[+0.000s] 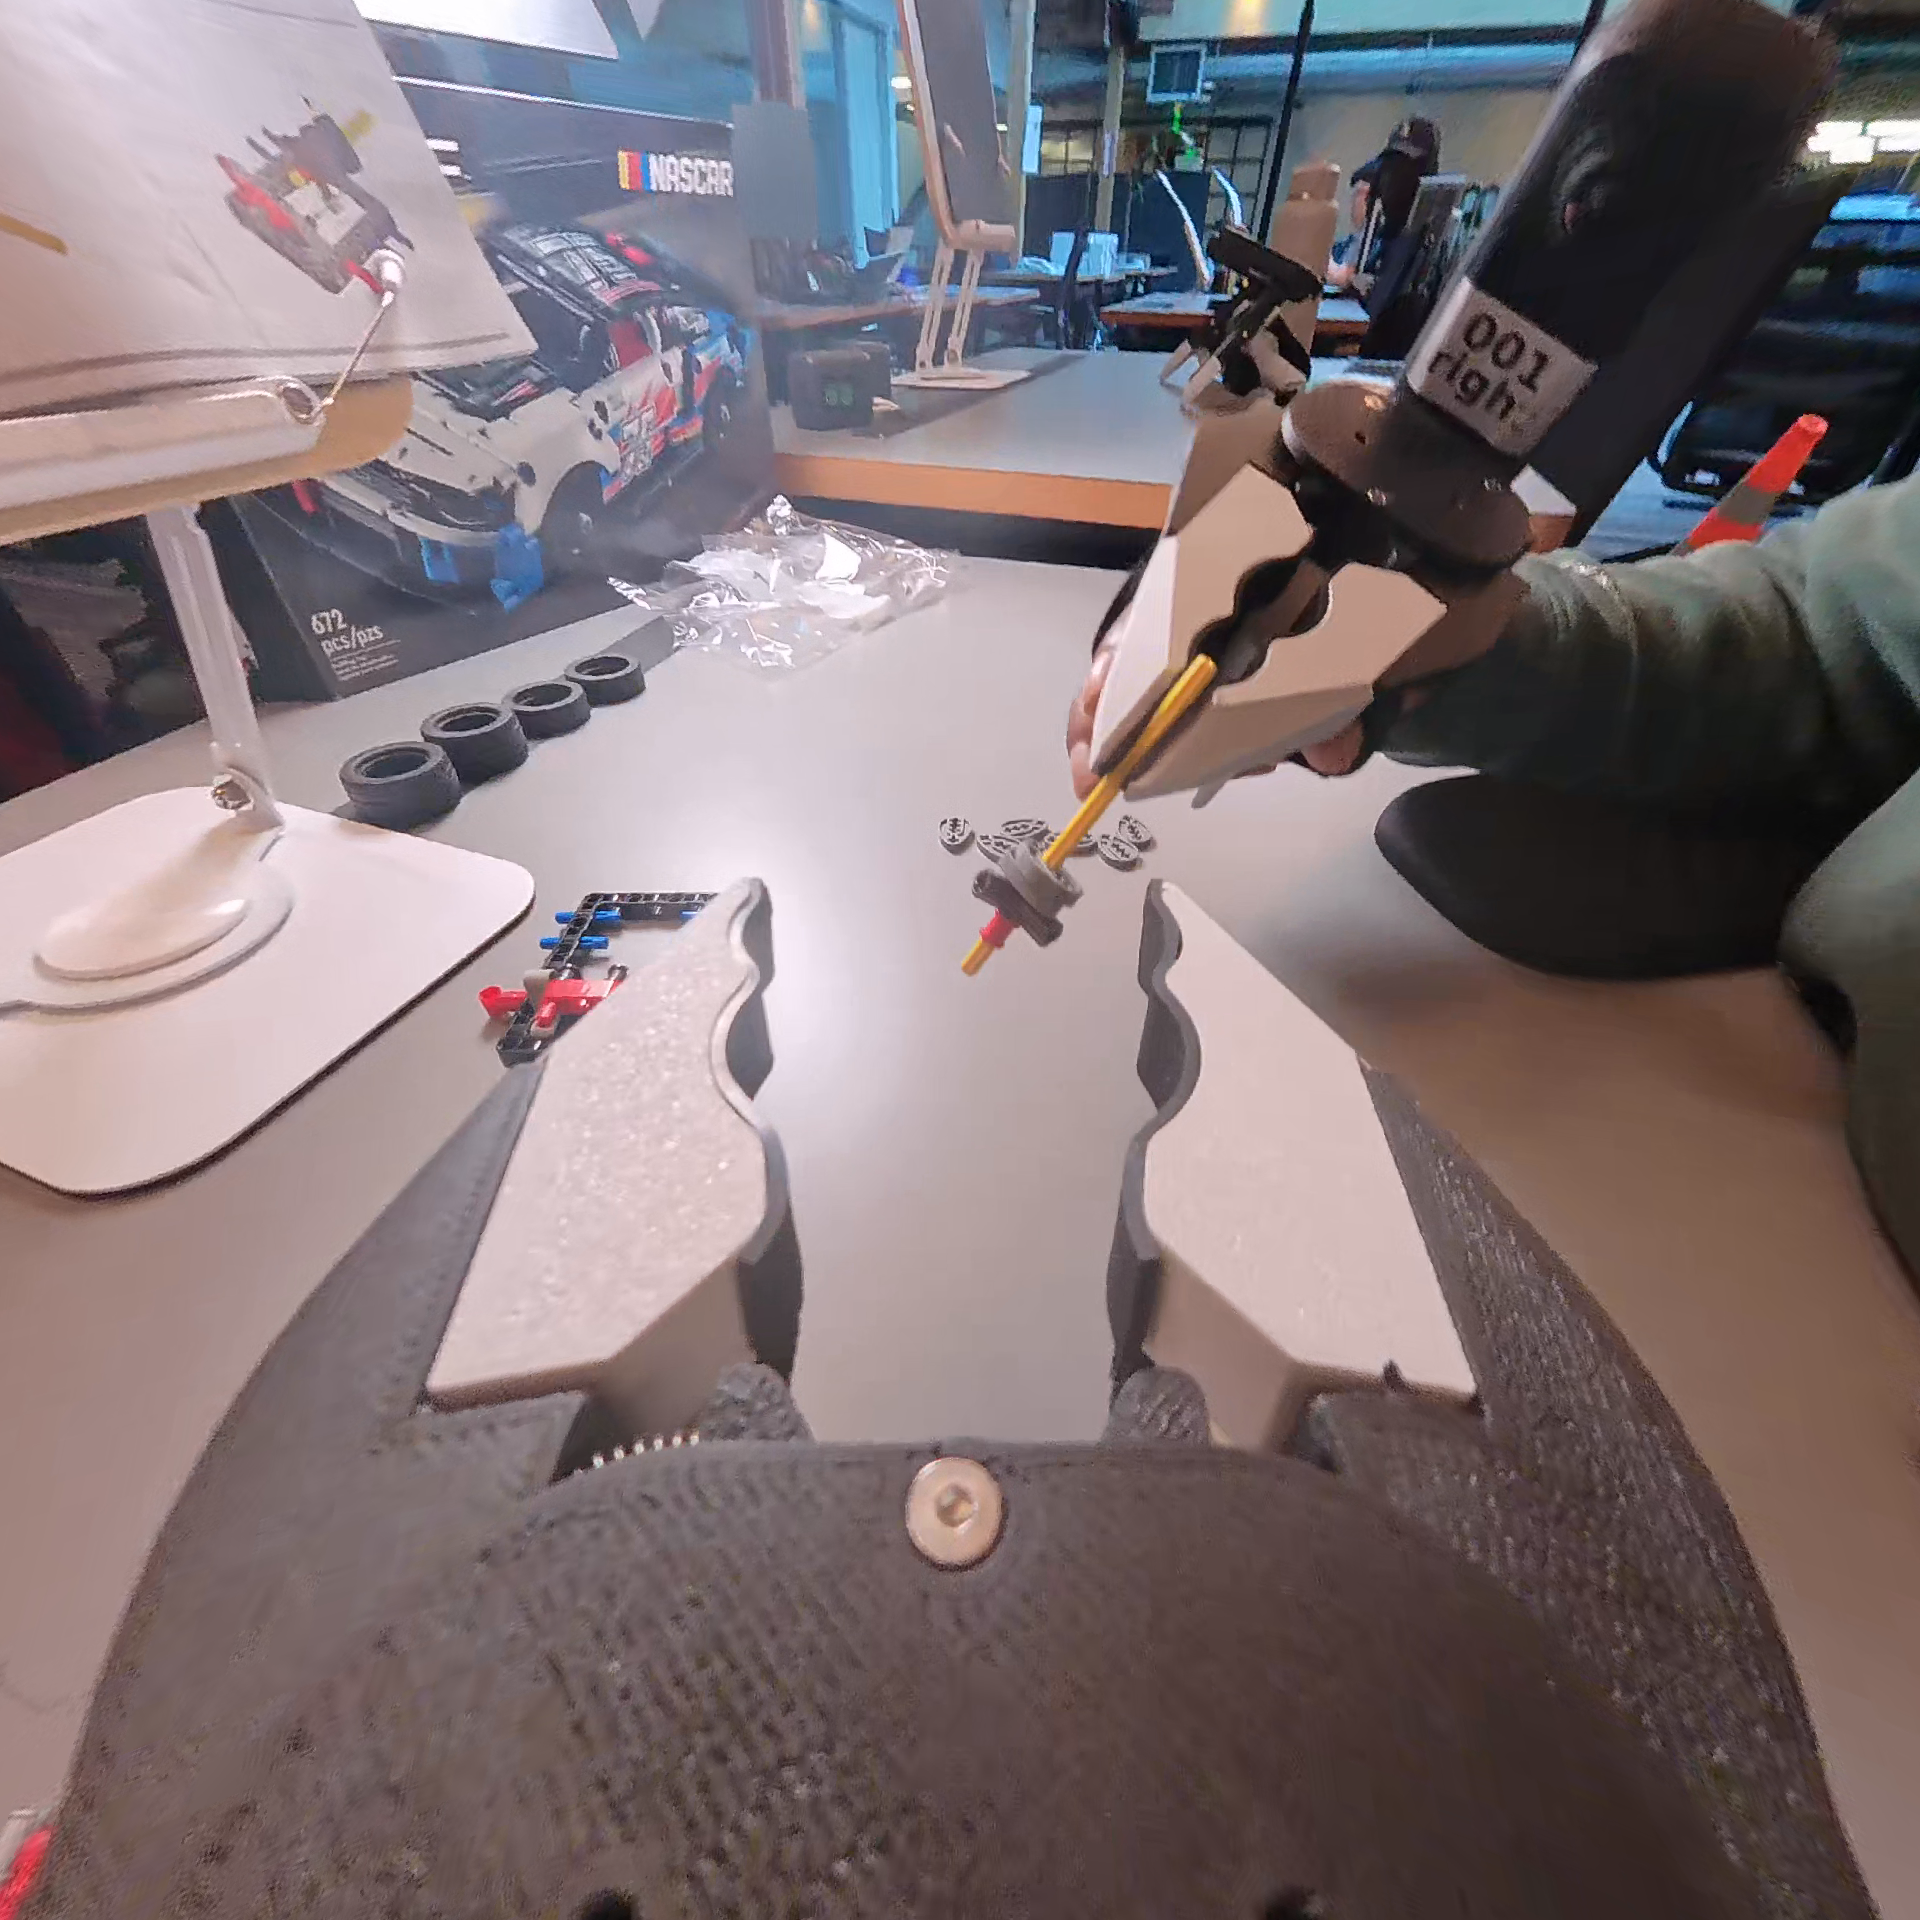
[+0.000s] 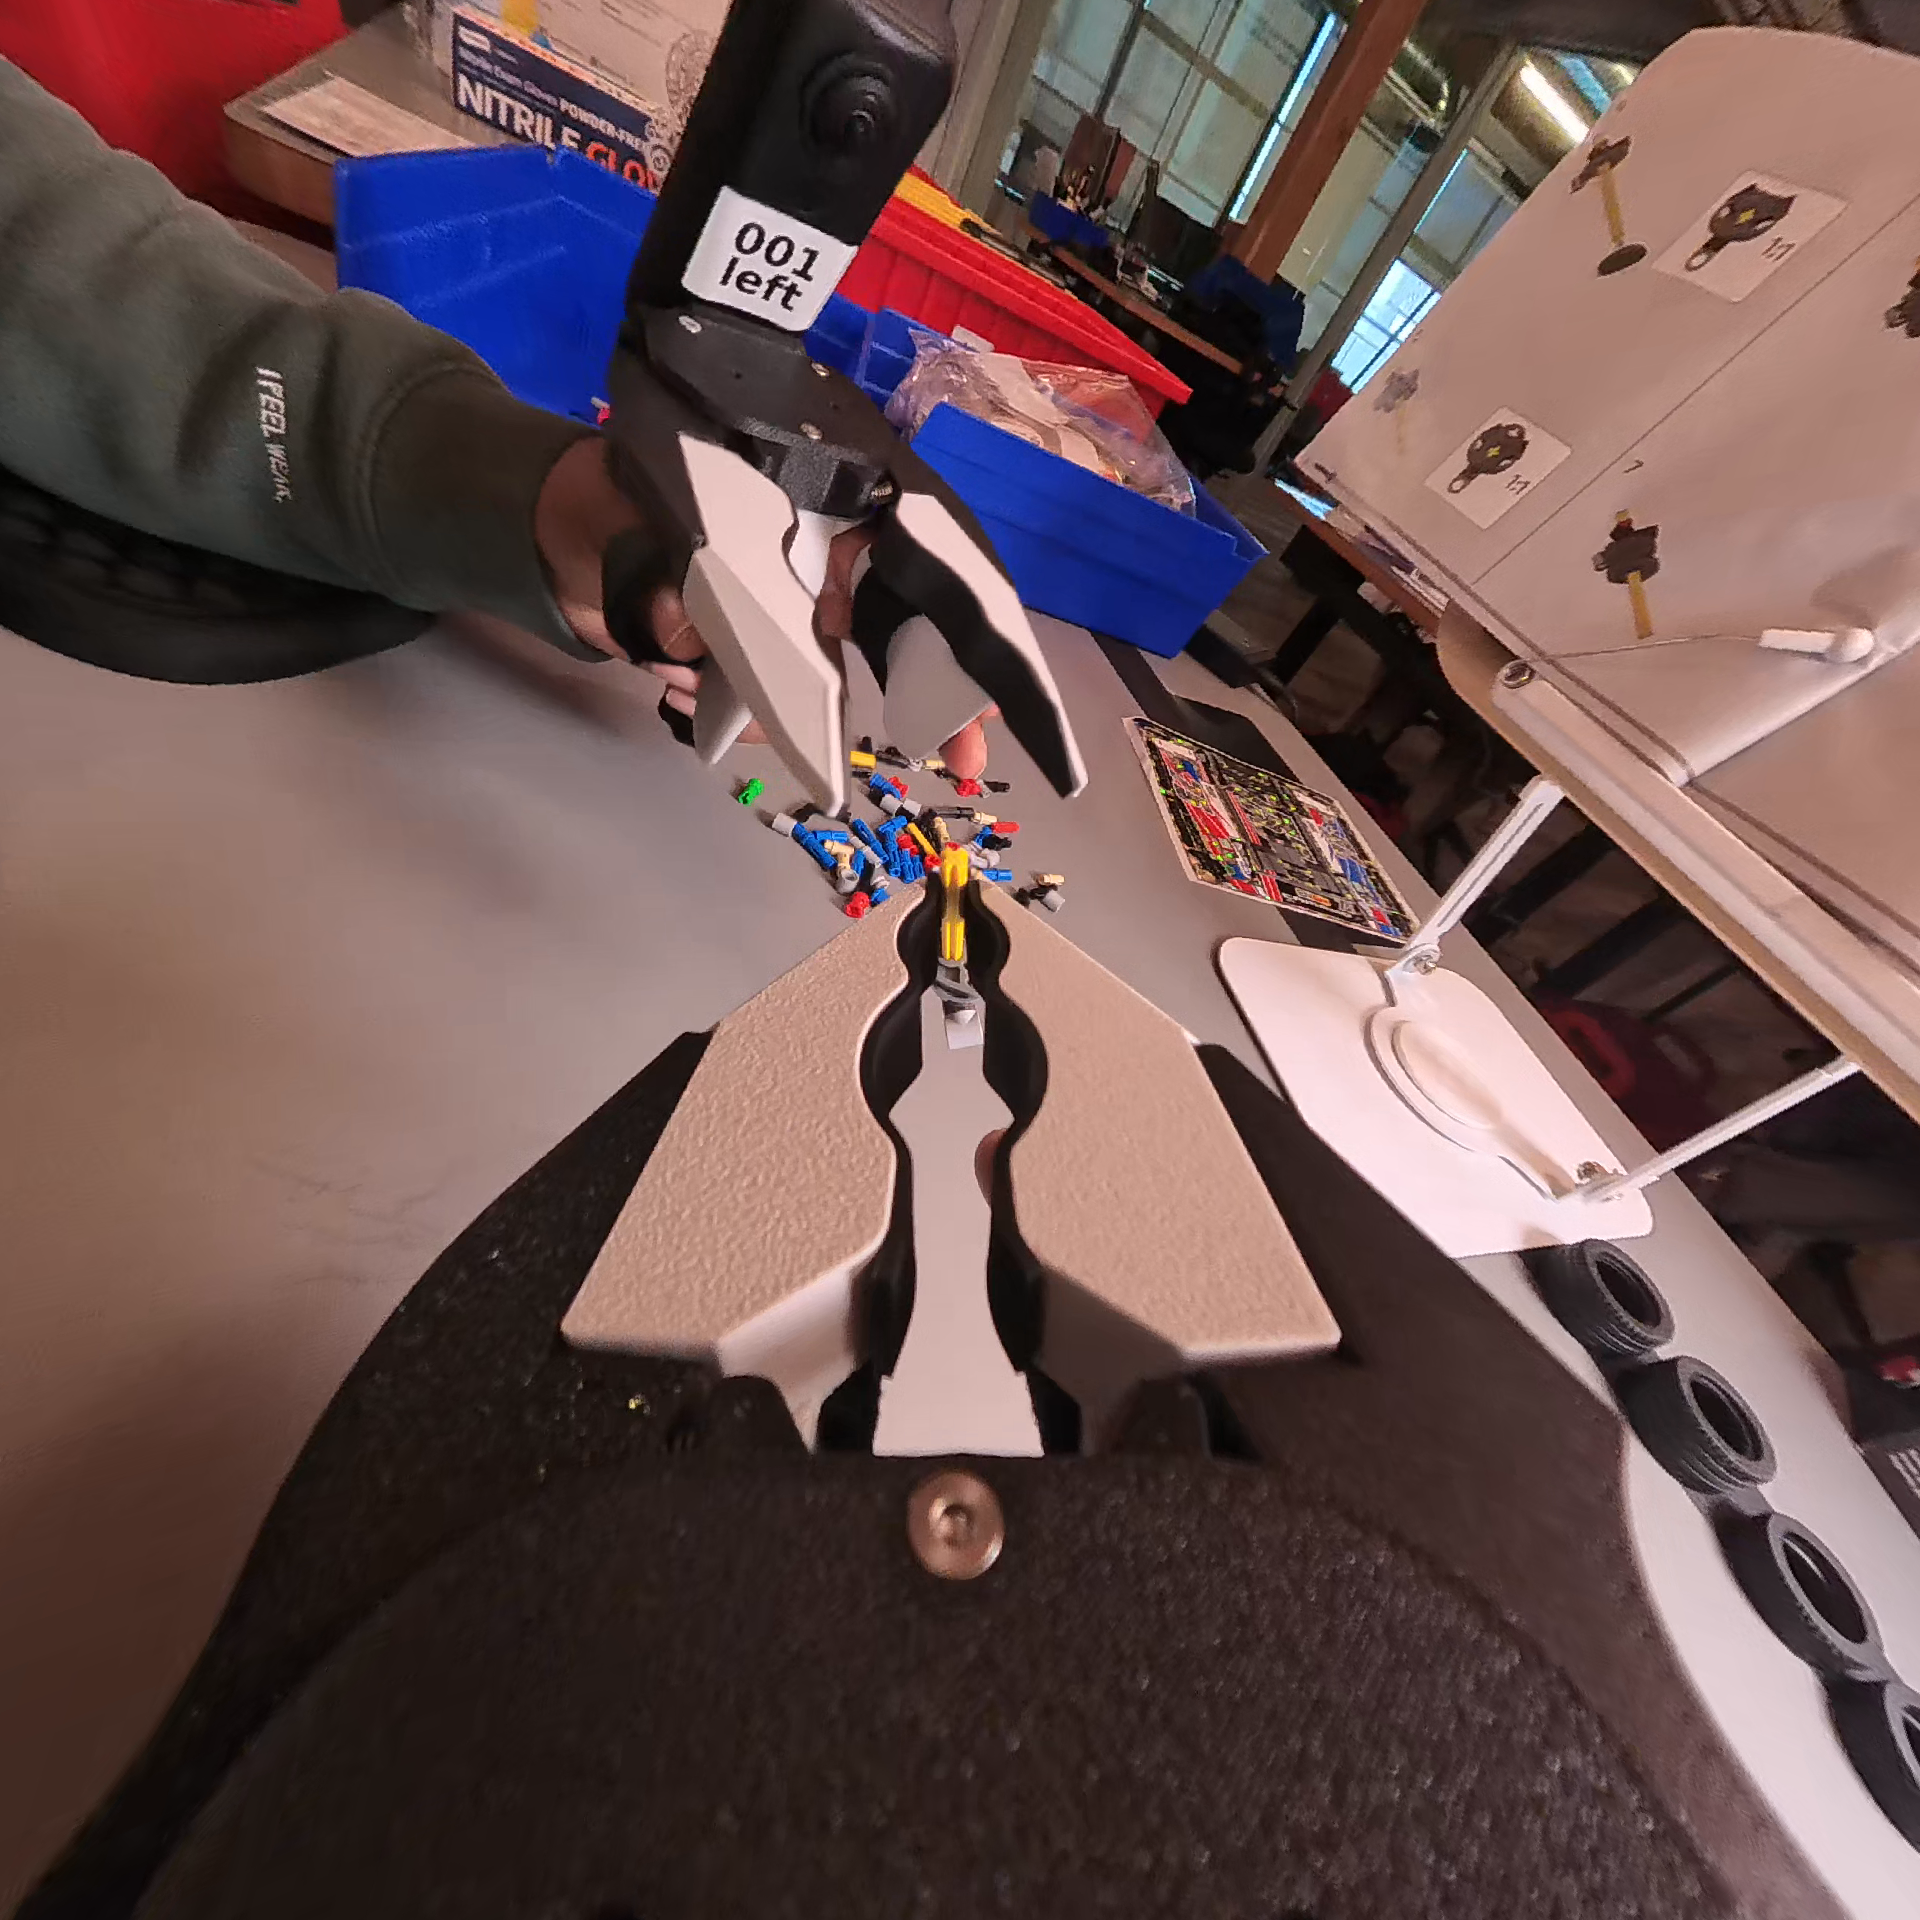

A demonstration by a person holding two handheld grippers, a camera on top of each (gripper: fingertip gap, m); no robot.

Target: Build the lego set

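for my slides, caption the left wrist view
Right gripper grips a yellow axle above the table; left gripper open.

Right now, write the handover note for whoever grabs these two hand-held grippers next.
Right hand-held gripper: shut on the yellow axle, which carries a grey and black connector cluster and a red bush, held above the table.
Left hand-held gripper: open, empty.
Parts: partial black frame with blue pins left of the left gripper; small pins pile; four tyres near the manual stand.
Done: axle sub-assembly started.
Left: join it to the frame, and the rest of the build.
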